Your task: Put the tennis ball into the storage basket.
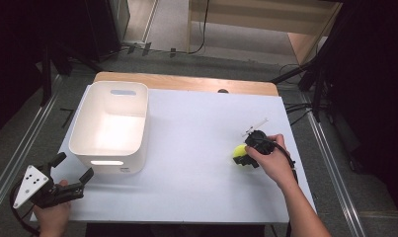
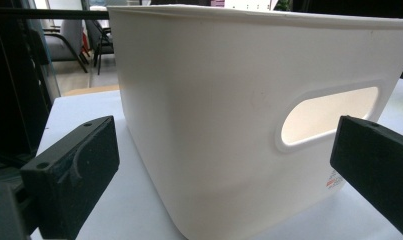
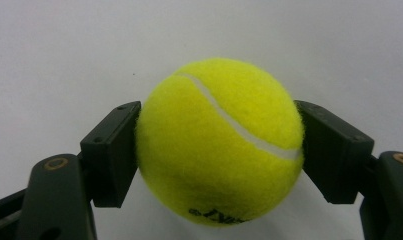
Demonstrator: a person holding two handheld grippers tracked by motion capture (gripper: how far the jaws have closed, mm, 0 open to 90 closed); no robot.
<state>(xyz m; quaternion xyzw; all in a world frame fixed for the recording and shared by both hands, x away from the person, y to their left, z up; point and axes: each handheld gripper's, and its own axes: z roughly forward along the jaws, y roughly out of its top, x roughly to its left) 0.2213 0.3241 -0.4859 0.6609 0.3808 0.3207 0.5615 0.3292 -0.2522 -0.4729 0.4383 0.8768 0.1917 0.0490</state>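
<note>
Because both pads are pressed flat against opposite sides of the tennis ball (image 3: 220,142), the right tool (image 3: 219,150) is seen to be closed on it, a grip across the widest part that should keep the ball from rolling out; the ball appears to rest low on the white bench (image 1: 196,148) at its right side, though contact with the surface cannot be confirmed. Nearer the front left corner, the left tool (image 1: 73,168) is held with its jaws spread wide and nothing between them, aimed at the handle slot of the white bin (image 1: 110,126), possibly to steady it. Farther back, the bin stands upright, well apart from the ball.
</note>
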